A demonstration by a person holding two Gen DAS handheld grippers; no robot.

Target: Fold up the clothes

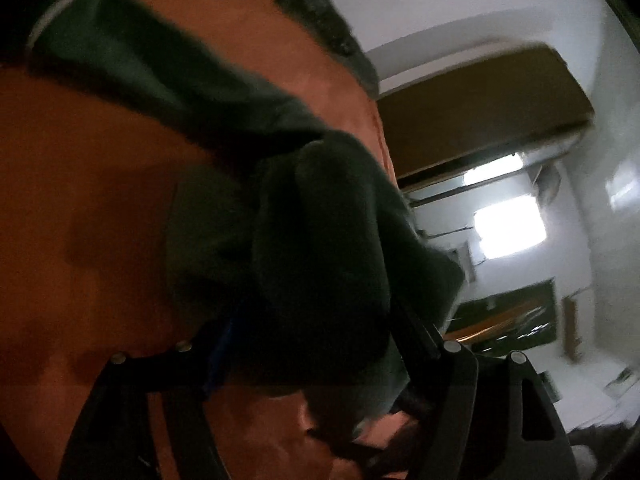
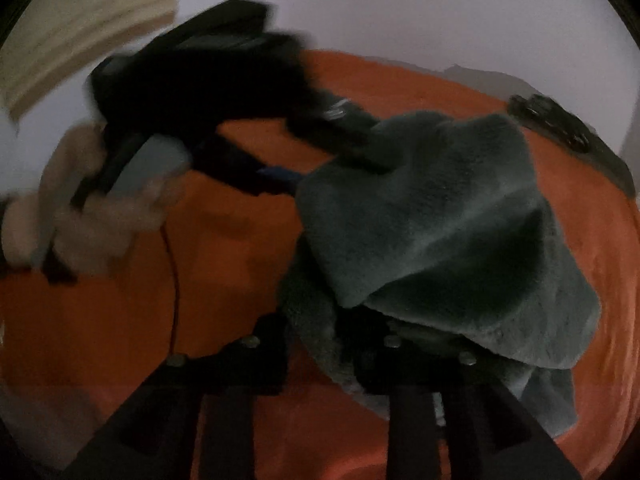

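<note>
A fuzzy dark green cloth (image 2: 436, 216) hangs lifted above an orange bed cover (image 2: 224, 264). In the right wrist view the left gripper (image 2: 360, 152) comes in from the upper left, held by a hand (image 2: 92, 216), and is shut on the cloth's far edge. My right gripper (image 2: 336, 340) is shut on the cloth's near edge, its fingertips buried in the fabric. In the left wrist view the same cloth (image 1: 320, 240) bunches over the left gripper (image 1: 316, 360) and hides its fingertips; a long part of the cloth runs to the upper left.
The orange bed cover (image 1: 88, 200) fills the left wrist view's left half. A dark patterned object (image 2: 560, 124) lies at the bed's far right edge, also in the left wrist view (image 1: 320, 16). White walls, a wooden shelf (image 1: 480, 108) and a bright window (image 1: 508, 228) lie beyond.
</note>
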